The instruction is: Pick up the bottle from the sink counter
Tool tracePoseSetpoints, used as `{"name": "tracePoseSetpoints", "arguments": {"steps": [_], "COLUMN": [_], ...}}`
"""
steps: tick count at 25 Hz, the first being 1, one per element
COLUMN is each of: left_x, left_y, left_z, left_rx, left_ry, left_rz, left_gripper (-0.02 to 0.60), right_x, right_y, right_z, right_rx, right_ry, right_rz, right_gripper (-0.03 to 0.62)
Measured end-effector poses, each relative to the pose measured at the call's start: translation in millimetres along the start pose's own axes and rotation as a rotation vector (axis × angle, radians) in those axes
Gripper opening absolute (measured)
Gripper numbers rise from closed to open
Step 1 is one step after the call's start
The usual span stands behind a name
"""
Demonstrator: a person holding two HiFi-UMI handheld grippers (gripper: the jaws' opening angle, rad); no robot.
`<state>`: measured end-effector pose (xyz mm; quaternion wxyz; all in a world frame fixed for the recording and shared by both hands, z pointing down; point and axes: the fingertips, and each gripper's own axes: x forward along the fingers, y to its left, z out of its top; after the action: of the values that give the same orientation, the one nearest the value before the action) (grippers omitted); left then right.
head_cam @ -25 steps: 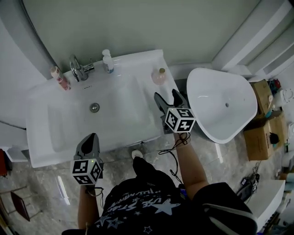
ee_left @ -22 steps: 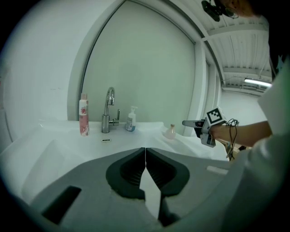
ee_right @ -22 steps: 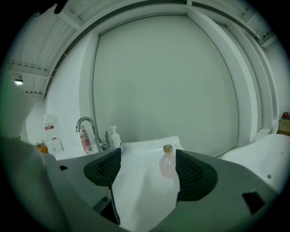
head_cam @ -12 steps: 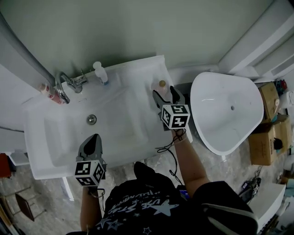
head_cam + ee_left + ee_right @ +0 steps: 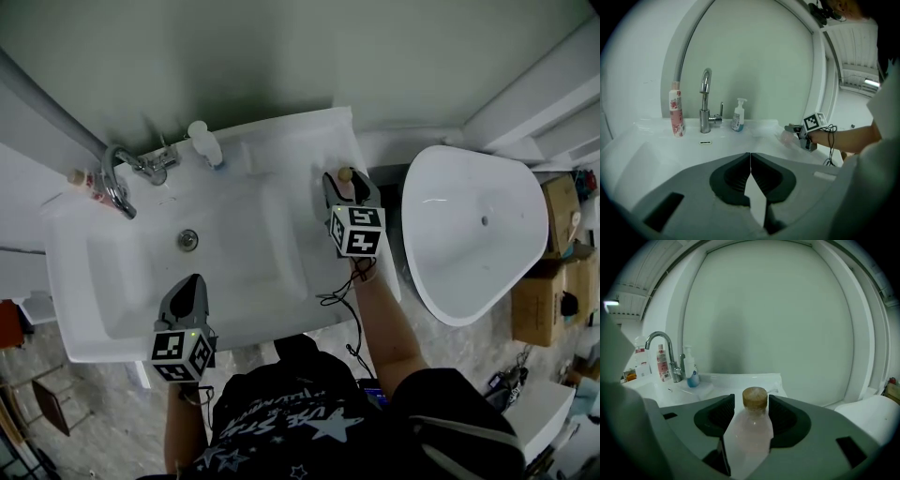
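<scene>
Where the right claw (image 5: 344, 180) hung short 1 second ago, its parted jaws now straddle the pink bottle (image 5: 748, 432) standing at the counter's (image 5: 300, 141) right rear. The left claw (image 5: 750, 159) is closed and empty.

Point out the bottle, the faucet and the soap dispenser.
bottle (image 5: 749, 427), right gripper view, on its clear body below the cap.
faucet (image 5: 704, 112), left gripper view, on its upright stem.
soap dispenser (image 5: 738, 118), left gripper view, on its body.
</scene>
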<state>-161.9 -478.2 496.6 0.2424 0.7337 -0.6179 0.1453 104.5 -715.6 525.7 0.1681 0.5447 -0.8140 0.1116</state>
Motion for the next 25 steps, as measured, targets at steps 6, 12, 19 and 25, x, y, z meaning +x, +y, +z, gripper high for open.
{"name": "tracePoseSetpoints", "arguments": {"steps": [6, 12, 19, 25], "left_x": [0.2, -6.7, -43.2, -89.3], "left_y": [1.4, 4.3, 10.2, 17.7], "left_z": [-12.5, -16.8, -14.5, -24.0], "left_rx": [-0.017, -0.022, -0.020, -0.019], "left_ry": [0.025, 0.014, -0.040, -0.078], "left_rz": [0.002, -0.010, -0.006, -0.008], "left_gripper": [0.020, 0.020, 0.020, 0.020], "right_x": [5.4, 1.9, -41.2, -95.1], "right_y": [-4.6, 0.7, 26.1, 64.1], "right_z": [-1.3, 4.8, 45.4, 74.2], "right_rx": [-0.053, -0.067, -0.072, -0.057], "right_ry": [0.002, 0.019, -0.053, -0.115], "right_rz": [-0.067, -0.061, -0.020, 0.024], "right_gripper": [0.167, 0.141, 0.140, 0.140]}}
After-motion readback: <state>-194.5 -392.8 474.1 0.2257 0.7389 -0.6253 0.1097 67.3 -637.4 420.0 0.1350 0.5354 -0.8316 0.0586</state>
